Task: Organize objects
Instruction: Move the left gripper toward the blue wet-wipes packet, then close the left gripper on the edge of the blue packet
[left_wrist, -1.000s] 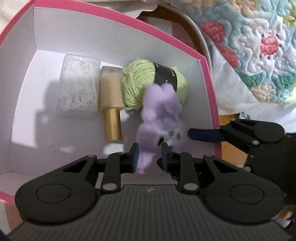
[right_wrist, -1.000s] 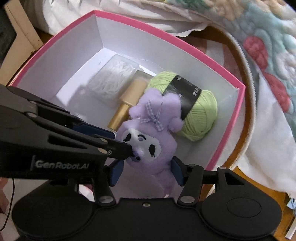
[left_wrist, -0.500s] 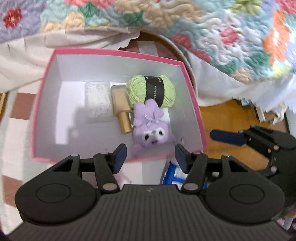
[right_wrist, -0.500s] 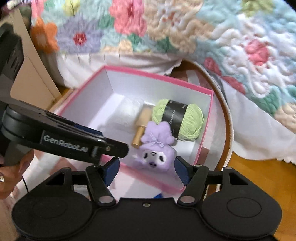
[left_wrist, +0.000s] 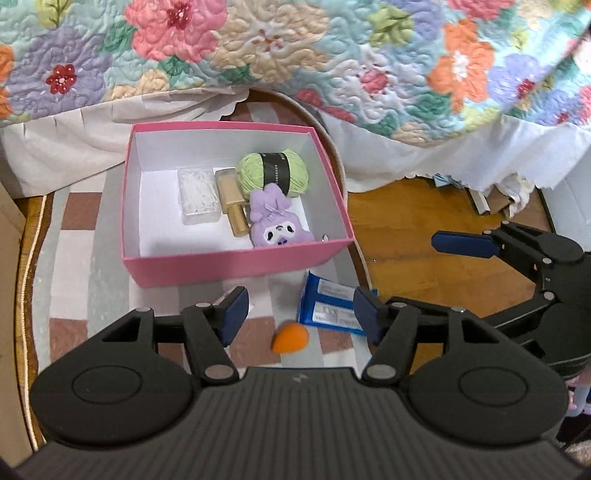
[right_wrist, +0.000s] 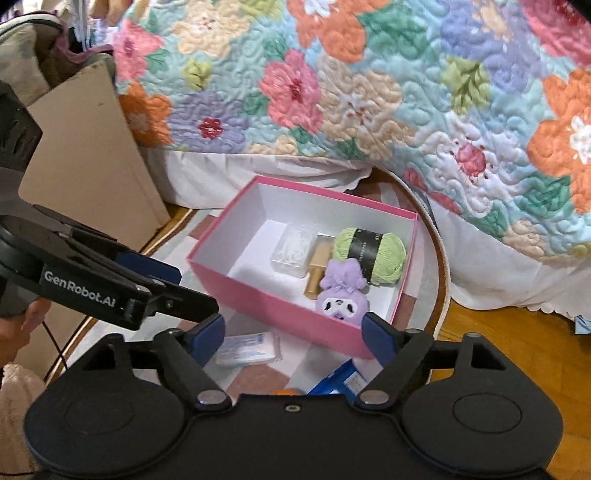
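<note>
A pink box (left_wrist: 236, 263) (right_wrist: 266, 299) stands on a checked rug. In it lie a purple plush (left_wrist: 277, 226) (right_wrist: 341, 297), a green yarn ball (left_wrist: 273, 172) (right_wrist: 369, 249), a gold-capped bottle (left_wrist: 232, 199) (right_wrist: 317, 271) and a clear case of white bits (left_wrist: 196, 195) (right_wrist: 293, 251). My left gripper (left_wrist: 300, 314) is open and empty, well back from the box. My right gripper (right_wrist: 293, 334) is open and empty too, near the box's front corner. On the rug before the box lie a blue packet (left_wrist: 328, 304) (right_wrist: 338, 376), an orange piece (left_wrist: 290, 336) and a pale tissue pack (right_wrist: 246, 349).
A flowered quilt (left_wrist: 295, 55) (right_wrist: 369, 103) hangs over a bed behind the box. Bare wood floor (left_wrist: 399, 229) lies right of the rug. A beige board (right_wrist: 92, 166) leans at the left. Paper scraps (left_wrist: 495, 195) lie under the bed's edge.
Both grippers let go of the purple plush in the box, opened and drew back and up. The plush now lies in the box beside the yarn.
</note>
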